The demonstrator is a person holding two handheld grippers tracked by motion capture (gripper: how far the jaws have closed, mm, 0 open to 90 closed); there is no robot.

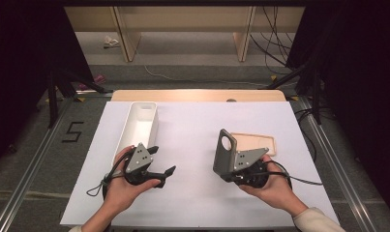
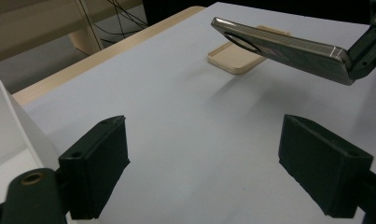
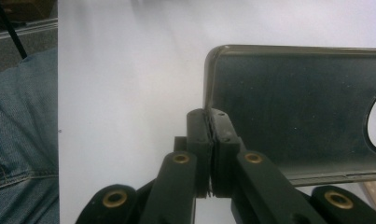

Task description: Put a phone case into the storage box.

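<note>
My right gripper (image 1: 232, 171) is shut on the lower edge of a dark grey phone case (image 1: 225, 152) with a round camera hole, and holds it upright above the white table sheet (image 1: 192, 193). In the right gripper view the two jaws meet on the case's rim (image 3: 209, 119), and the case (image 3: 293, 107) spreads out to the right. My left gripper (image 1: 164, 159) is open at the left with nothing between its jaws (image 2: 204, 168). Its view shows the case (image 2: 279, 46) hanging in the air at the upper right.
A long white box (image 1: 142, 123) stands on the sheet beside the left hand, its wall (image 2: 8, 130) close to the left jaw. A shallow tan tray (image 1: 255, 142) lies flat behind the case. The wooden table edge (image 1: 197, 95) runs along the back.
</note>
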